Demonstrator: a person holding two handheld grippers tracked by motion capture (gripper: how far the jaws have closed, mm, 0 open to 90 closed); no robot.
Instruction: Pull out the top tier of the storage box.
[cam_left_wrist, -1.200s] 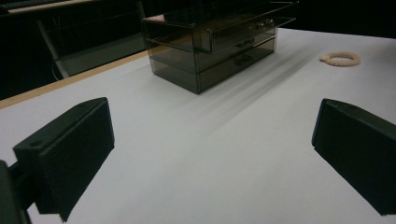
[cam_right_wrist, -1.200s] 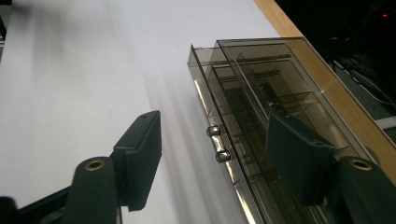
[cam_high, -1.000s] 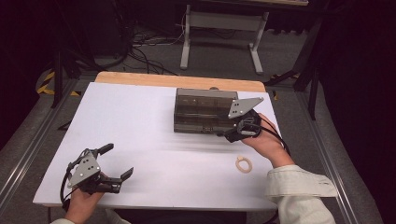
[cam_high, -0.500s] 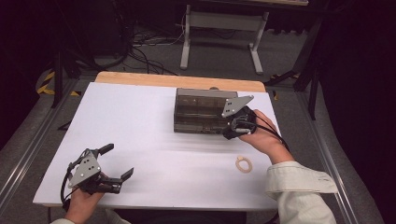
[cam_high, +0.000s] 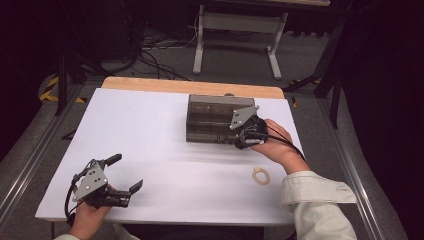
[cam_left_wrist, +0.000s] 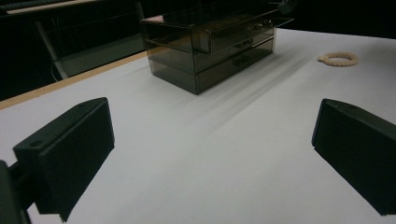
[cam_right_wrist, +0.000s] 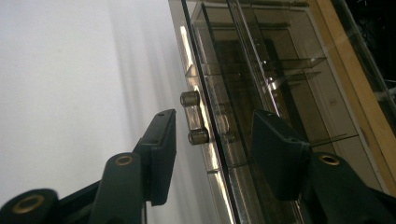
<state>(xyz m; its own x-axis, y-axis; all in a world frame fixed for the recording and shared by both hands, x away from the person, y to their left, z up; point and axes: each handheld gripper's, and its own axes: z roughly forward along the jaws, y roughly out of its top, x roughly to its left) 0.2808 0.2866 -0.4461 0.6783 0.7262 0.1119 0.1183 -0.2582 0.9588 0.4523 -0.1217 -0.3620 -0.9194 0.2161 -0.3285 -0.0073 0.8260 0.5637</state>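
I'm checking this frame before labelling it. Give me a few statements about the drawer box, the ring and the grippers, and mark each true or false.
1. The right gripper is at the front of the drawer box. True.
2. The ring lies inside a drawer. False: it lies on the white table, beside the person's right forearm.
3. The left gripper holds the ring. False: its jaws stand wide apart with nothing between them.
4. In the right gripper view a drawer handle sits between the jaws, which have just been closing without pressing on it. True.
5. The box is see-through. True.
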